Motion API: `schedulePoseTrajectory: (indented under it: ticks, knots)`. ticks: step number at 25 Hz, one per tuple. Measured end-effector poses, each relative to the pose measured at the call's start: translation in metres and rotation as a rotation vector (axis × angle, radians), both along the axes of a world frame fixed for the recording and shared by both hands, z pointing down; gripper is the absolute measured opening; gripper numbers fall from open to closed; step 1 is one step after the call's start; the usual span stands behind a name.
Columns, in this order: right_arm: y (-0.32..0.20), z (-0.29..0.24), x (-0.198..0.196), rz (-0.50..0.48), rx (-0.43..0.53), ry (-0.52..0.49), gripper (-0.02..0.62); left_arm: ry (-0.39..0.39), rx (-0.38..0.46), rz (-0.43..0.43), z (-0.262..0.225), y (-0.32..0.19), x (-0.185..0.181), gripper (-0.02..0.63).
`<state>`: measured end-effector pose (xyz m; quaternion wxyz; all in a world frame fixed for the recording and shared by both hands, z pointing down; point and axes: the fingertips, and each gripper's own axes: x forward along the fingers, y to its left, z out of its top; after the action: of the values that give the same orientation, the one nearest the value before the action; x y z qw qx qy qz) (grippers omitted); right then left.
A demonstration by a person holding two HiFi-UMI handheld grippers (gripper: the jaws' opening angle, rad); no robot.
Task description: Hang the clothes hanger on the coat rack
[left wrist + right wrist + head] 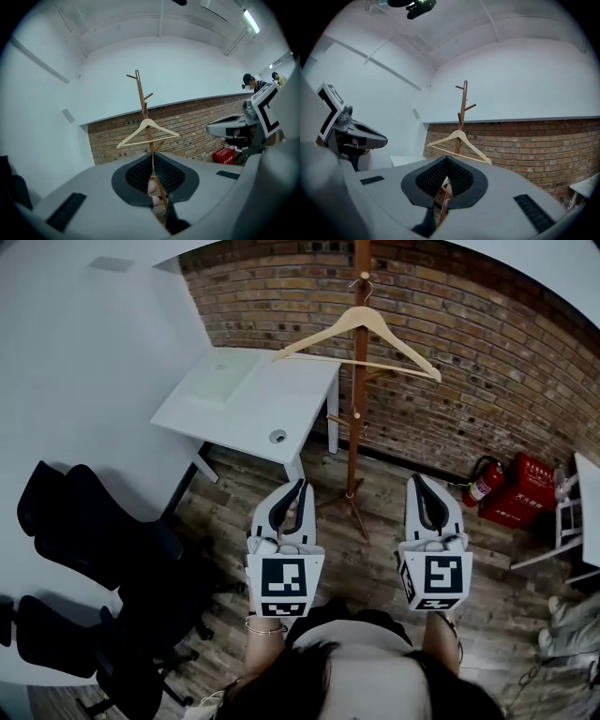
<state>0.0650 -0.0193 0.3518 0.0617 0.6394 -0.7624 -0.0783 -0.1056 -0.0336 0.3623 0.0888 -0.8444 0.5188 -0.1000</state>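
Seeing clothes hanger (328, 329) hooked on coat rack (358, 427), 12 o'clock in head view, just right of white worktop (253, 399). Reading left claw (300, 484) clenched, empty; right claw (414, 479) likewise. Both down at 6 o'clock, well apart from rack.

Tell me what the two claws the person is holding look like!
The left claw and the right claw look the same. Each is smooth and pale grey and narrows to a point, with black bumpy padding on the inside. Each has a white cube at the back, printed with black square patterns. The person wears a thin bracelet on the left wrist.
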Motion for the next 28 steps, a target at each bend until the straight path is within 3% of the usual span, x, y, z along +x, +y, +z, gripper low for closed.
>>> schedulePoseTrajectory:
  ticks: [14, 28]
  knots:
    - [0.055, -0.004, 0.024, -0.062, -0.01, 0.037, 0.037, 0.094, -0.038, -0.056, -0.004, 0.06, 0.029, 0.011]
    - [0.107, 0.004, 0.032, -0.097, -0.028, 0.056, 0.037, 0.083, -0.057, -0.07, 0.0, 0.121, 0.047, 0.011]
